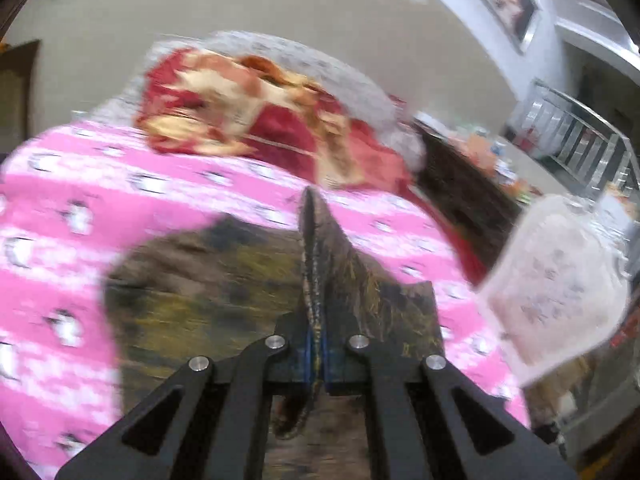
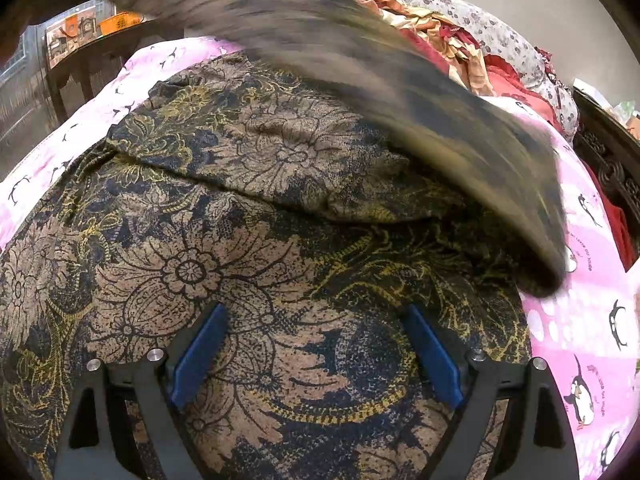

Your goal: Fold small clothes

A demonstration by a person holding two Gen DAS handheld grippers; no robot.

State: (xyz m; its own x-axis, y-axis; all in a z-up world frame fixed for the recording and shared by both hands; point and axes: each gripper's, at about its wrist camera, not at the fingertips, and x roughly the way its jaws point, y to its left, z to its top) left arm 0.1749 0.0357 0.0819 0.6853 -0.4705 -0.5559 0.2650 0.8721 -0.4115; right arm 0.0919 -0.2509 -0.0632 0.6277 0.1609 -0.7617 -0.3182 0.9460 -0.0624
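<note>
A brown, black and gold floral garment (image 2: 248,248) lies spread on a pink penguin-print bedsheet (image 2: 592,320). My left gripper (image 1: 316,344) is shut on an edge of this garment (image 1: 320,264) and holds it lifted above the bed; the view is blurred by motion. In the right wrist view the lifted part sweeps across the top as a blurred dark band (image 2: 400,92). My right gripper (image 2: 316,356) is open, its blue pads (image 2: 200,360) resting low over the flat part of the garment, holding nothing.
A heap of red and cream clothes (image 1: 248,120) and a grey floral fabric (image 2: 492,36) lie at the far end of the bed. A pale bag-like object (image 1: 556,284) shows at right. A dark carved headboard (image 2: 608,160) borders the bed.
</note>
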